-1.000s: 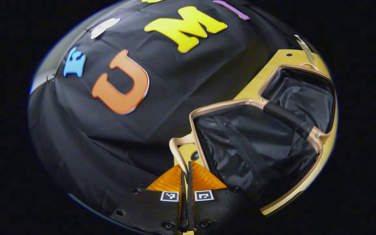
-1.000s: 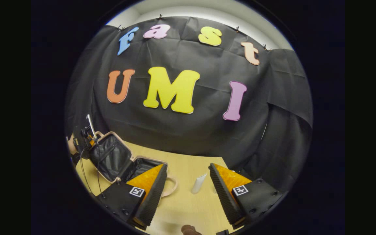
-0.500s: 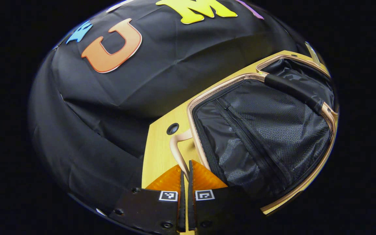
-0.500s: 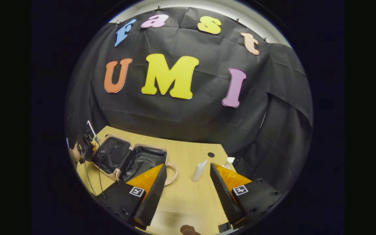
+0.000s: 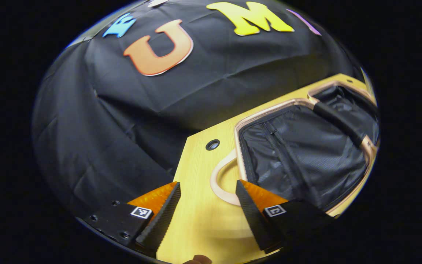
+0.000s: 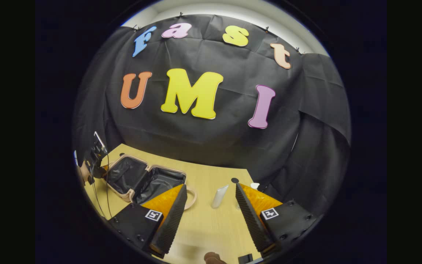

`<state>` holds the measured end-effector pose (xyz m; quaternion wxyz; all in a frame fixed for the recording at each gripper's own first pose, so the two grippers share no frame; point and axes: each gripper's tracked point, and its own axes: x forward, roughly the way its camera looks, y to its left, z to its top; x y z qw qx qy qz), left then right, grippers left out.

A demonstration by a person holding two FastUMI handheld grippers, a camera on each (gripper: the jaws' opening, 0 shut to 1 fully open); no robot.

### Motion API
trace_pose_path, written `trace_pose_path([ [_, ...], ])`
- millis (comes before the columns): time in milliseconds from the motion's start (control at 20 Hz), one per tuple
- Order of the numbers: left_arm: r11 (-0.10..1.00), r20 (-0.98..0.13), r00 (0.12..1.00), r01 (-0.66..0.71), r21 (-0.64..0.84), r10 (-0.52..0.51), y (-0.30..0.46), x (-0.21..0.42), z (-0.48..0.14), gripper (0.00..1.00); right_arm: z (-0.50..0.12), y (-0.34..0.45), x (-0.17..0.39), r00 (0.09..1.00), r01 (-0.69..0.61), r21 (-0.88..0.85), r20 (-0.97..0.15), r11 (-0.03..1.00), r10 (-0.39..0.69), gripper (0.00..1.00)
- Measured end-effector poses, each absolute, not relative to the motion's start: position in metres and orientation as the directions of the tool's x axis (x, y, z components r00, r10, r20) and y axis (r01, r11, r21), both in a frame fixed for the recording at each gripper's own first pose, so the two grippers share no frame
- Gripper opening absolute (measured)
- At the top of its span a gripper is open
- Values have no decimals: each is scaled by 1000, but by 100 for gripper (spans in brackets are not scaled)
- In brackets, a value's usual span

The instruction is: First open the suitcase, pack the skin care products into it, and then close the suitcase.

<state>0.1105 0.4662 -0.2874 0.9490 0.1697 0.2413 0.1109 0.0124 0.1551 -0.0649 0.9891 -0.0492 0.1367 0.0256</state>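
Observation:
A small beige suitcase lies wide open on the wooden table, both halves lined in black. Its beige handle rests flat on the table between the fingers of my left gripper, which is open and touches nothing. In the right gripper view the open suitcase lies at the left, with the other gripper beside its far half. My right gripper is open above the table. A white tube stands just beyond its fingertips, and a white bottle cap peeks out behind the right finger.
A round cable hole sits in the table near the handle, and another hole lies by the white tube. Black cloth walls close off the table's far edges. A person's hand holds the other gripper at the left.
My left gripper was shut on the suitcase handle and has opened; the handle now lies flat on the table. The lid went from raised to lying fully open. My right gripper stayed open.

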Motion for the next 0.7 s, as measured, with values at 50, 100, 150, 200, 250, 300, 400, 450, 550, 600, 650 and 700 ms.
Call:
trace_pose_path([
  [50, 934, -442, 851, -139, 329, 283, 448, 100, -289, 99, -69, 150, 14, 961, -71, -84, -273, 994, 46, 79],
  [100, 948, -452, 852, -139, 287, 262, 427, 94, -286, 99, -71, 145, 15, 961, -78, -77, -273, 994, 54, 78],
  [150, 957, -448, 859, -145, 252, 248, 404, 89, -280, 99, -73, 136, 17, 961, -82, -73, -269, 994, 60, 79],
  [200, 967, -445, 867, -139, 213, 223, 378, 85, -272, 99, -73, 126, 18, 963, -84, -72, -262, 994, 62, 79],
  [250, 974, -431, 880, -132, 184, 201, 351, 84, -262, 99, -75, 115, 20, 964, -88, -71, -256, 994, 67, 79],
  [300, 977, -419, 889, -124, 171, 186, 325, 83, -250, 99, -77, 103, 21, 964, -93, -71, -254, 993, 72, 79],
  [400, 983, -399, 904, -99, 157, 155, 271, 87, -235, 99, -83, 75, 26, 964, -103, -82, -253, 991, 79, 80],
  [450, 987, -395, 909, -82, 135, 130, 242, 88, -229, 99, -88, 64, 28, 964, -112, -89, -252, 990, 86, 79],
  [550, 995, -403, 911, -48, 92, 81, 185, 90, -223, 99, -94, 38, 34, 965, -124, -106, -242, 987, 96, 79],
  [600, 996, -406, 912, -28, 82, 59, 156, 90, -223, 99, -96, 26, 38, 965, -131, -109, -240, 985, 102, 79],
  [650, 997, -407, 913, -5, 81, 38, 128, 93, -223, 99, -101, 15, 41, 964, -142, -108, -243, 984, 112, 79],
  [700, 997, -411, 911, 21, 79, 13, 99, 97, -222, 99, -106, 4, 44, 961, -151, -108, -248, 983, 120, 78],
])
